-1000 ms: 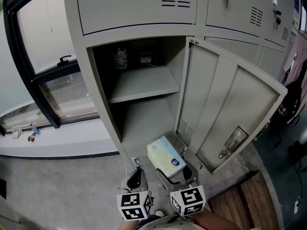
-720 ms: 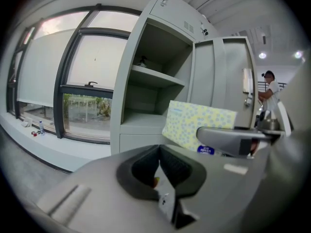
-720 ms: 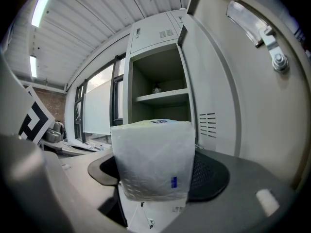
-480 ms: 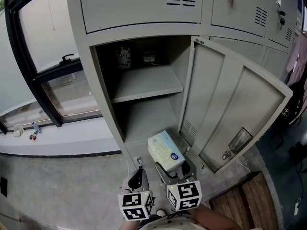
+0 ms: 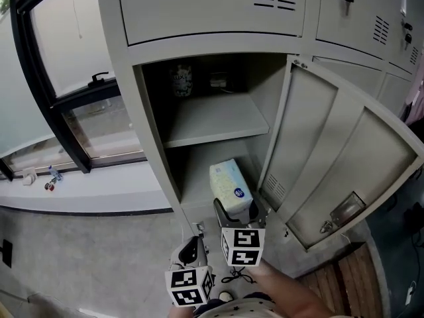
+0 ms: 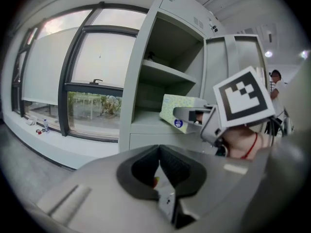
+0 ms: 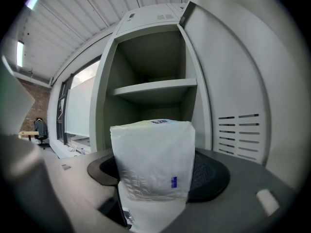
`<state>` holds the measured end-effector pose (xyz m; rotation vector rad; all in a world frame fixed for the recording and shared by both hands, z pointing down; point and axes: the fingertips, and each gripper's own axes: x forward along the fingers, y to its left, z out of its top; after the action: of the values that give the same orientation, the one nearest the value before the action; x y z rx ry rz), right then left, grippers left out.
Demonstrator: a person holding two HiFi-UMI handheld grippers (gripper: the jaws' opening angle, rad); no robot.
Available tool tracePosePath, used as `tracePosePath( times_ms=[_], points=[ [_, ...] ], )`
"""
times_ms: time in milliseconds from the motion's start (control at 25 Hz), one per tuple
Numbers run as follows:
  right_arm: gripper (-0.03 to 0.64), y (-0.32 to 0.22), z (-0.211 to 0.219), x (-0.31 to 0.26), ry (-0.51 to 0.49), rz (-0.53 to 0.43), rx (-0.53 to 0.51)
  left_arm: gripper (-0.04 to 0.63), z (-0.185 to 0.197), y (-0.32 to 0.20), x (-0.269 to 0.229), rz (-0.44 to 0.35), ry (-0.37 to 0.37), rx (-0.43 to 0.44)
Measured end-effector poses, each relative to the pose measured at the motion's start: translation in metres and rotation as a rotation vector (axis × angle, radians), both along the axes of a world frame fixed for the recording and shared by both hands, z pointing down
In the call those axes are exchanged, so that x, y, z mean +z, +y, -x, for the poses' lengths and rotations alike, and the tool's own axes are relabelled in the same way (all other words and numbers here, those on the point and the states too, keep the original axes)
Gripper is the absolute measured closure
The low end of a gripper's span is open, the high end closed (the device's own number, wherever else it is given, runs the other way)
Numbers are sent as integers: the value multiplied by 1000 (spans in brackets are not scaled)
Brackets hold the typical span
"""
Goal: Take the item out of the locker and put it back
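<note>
At the mouth of the open locker's (image 5: 199,45) lower compartment, the tissue pack (image 5: 230,189) is clamped by its near end in the right gripper's (image 5: 234,212) jaws. Judged light, soft, crushable and slick-wrapped: grip broadly and gently. The left gripper's (image 5: 190,249) jaws are together, empty.

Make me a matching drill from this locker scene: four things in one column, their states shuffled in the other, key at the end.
1. tissue pack
2. left gripper
3. locker door
4. dark jar

A. swung open
B. standing on the upper shelf
C. clamped in the right gripper
D. jaws together, nothing between them

Pairs: 1-C, 2-D, 3-A, 4-B
</note>
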<state>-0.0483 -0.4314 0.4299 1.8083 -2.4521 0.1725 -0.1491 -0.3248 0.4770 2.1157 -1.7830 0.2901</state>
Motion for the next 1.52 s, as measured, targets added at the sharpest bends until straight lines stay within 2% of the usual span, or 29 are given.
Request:
tracePosePath(
  times_ms=[320, 600, 840, 1040, 1080, 1160, 1240, 1320, 1520],
  points=[
    [239, -48, 7, 8, 17, 7, 56, 588, 13, -13, 10, 28, 9, -15],
    [222, -56, 9, 9, 15, 1, 43, 588, 12, -24, 12, 36, 22, -6],
    [192, -40, 8, -3, -41, -38, -29, 588, -1, -25, 14, 46, 27, 25],
    [196, 2, -5, 0, -20, -2, -66, 588, -14, -20, 15, 47, 28, 51],
    [215, 12, -7, 2, -13, 7, -81, 588, -16, -18, 15, 46, 27, 55],
    [338, 34, -11, 7, -2, 21, -108, 588, -20, -13, 14, 43, 27, 59],
    [504, 53, -19, 10, -6, 21, -108, 588, -22, -8, 13, 39, 26, 61],
    [612, 68, -25, 11, -17, 18, -100, 588, -25, -2, 14, 39, 22, 64],
    [617, 94, -29, 19, -9, 32, -104, 588, -29, 12, 12, 31, 12, 74]
  ],
)
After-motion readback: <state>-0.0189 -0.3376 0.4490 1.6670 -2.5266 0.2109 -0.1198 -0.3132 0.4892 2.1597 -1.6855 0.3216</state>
